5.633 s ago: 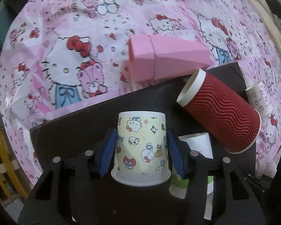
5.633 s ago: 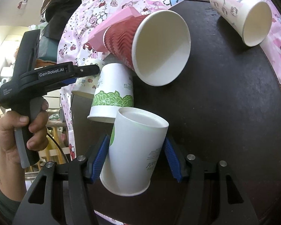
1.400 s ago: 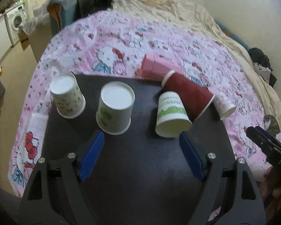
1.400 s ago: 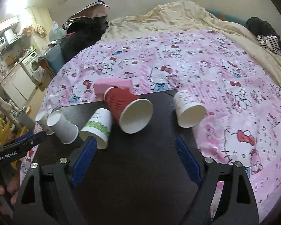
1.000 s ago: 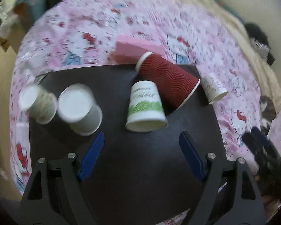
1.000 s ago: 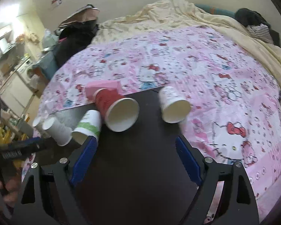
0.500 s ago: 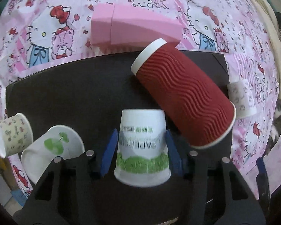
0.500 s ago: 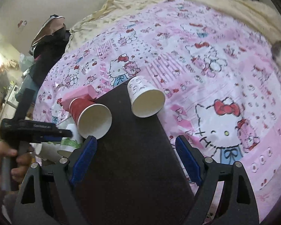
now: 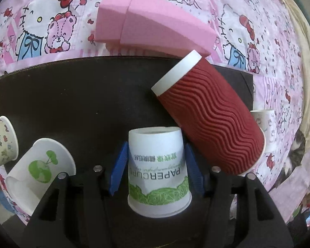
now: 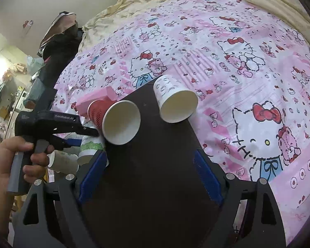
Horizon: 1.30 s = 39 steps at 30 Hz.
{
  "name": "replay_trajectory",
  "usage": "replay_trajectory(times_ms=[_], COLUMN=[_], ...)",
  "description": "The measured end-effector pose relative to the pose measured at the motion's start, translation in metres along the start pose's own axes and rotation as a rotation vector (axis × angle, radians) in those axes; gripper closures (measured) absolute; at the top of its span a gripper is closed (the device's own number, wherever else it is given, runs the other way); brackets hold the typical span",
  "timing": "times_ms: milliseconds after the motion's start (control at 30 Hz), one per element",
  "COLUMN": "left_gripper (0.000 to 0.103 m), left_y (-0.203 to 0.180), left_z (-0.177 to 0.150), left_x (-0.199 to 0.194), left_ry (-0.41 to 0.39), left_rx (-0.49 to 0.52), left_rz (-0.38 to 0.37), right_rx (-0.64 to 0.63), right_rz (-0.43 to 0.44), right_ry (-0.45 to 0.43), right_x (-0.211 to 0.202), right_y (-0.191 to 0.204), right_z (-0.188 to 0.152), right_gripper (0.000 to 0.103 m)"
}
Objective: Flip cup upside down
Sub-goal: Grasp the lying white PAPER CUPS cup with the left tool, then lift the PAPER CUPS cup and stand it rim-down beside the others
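Your big dark mat [image 9: 76, 95] lies on the pink bedspread [image 10: 227, 47]. A red cup [image 9: 210, 119] lies on its side. Your left gripper [image 9: 156, 172] squeezes the grass-print cup [image 9: 158, 171], bottom up, on the mat. Your right gripper [image 10: 149, 177] is wide apart, holding nothing.

White grass-print cup [image 9: 158, 170] stands inverted on mat [image 9: 72, 95].

Your left gripper [image 9: 156, 170] brackets the upside-down cup [image 9: 158, 171] on the mat [image 9: 82, 95]. To its right, touching it, a ribbed cup [image 9: 210, 119] lies on its side, with a foam block [image 9: 153, 29] behind. Two more cups [image 9: 41, 165] sit left. Your right gripper [image 10: 150, 177] hangs over the mat, a small cup [image 10: 175, 101] lying ahead.
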<state>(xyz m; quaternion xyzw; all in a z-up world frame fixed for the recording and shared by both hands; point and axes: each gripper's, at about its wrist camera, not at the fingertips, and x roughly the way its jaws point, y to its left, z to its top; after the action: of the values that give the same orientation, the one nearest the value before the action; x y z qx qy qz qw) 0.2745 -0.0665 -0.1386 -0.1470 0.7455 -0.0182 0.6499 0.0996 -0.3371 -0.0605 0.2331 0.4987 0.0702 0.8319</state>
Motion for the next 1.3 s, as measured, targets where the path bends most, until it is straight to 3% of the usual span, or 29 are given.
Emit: replay_trajectory(times_ms=[200, 233, 333, 467, 600, 700, 767, 833, 933, 1100, 1300], left_gripper=[0.053, 0.054, 0.054, 0.054, 0.054, 0.054, 0.054, 0.054, 0.054, 0.054, 0.054], left_y=[-0.006, -0.006, -0.022, -0.005, 0.038, 0.075, 0.103, 0.130, 0.165, 0.178, 0.180], left_z=[-0.003, -0.010, -0.042, -0.092, -0.144, -0.169, -0.175, -0.181, -0.182, -0.186, -0.189], left_x=[0.001, -0.011, -0.055, -0.105, -0.134, -0.128, -0.119, -0.112, -0.105, -0.111, -0.110], left_ry=[-0.040, -0.082, -0.221, -0.385, -0.510, -0.471, -0.441, -0.458, -0.466, -0.503, -0.494], left_rx=[0.027, 0.031, 0.153, 0.174, 0.191, 0.142, 0.087, 0.039, -0.046, -0.066, -0.072], left_rz=[0.033, 0.055, 0.026, -0.082, -0.078, -0.044, -0.059, -0.046, -0.098, -0.113, -0.159], right_rx=[-0.011, -0.012, -0.008, 0.071, 0.004, -0.086, -0.144, -0.214, -0.277, -0.318, -0.326], right_rz=[-0.002, -0.005, 0.005, 0.168, 0.257, 0.311, 0.330, 0.348, 0.382, 0.430, 0.468], right_ry=[0.007, 0.007, 0.024, 0.094, 0.123, 0.147, 0.178, 0.224, 0.258, 0.333, 0.321], right_x=[0.002, 0.002, 0.006, 0.015, 0.016, 0.013, 0.015, 0.021, 0.030, 0.059, 0.063], right_y=[0.003, 0.004, 0.004, 0.004, 0.032, 0.062, 0.080, 0.106, 0.141, 0.186, 0.207], right_z=[-0.002, -0.002, -0.002, -0.006, -0.018, -0.033, -0.046, -0.062, -0.083, -0.113, -0.127], right_gripper=[0.015, 0.015, 0.015, 0.015, 0.015, 0.015, 0.015, 0.015, 0.015, 0.015, 0.015])
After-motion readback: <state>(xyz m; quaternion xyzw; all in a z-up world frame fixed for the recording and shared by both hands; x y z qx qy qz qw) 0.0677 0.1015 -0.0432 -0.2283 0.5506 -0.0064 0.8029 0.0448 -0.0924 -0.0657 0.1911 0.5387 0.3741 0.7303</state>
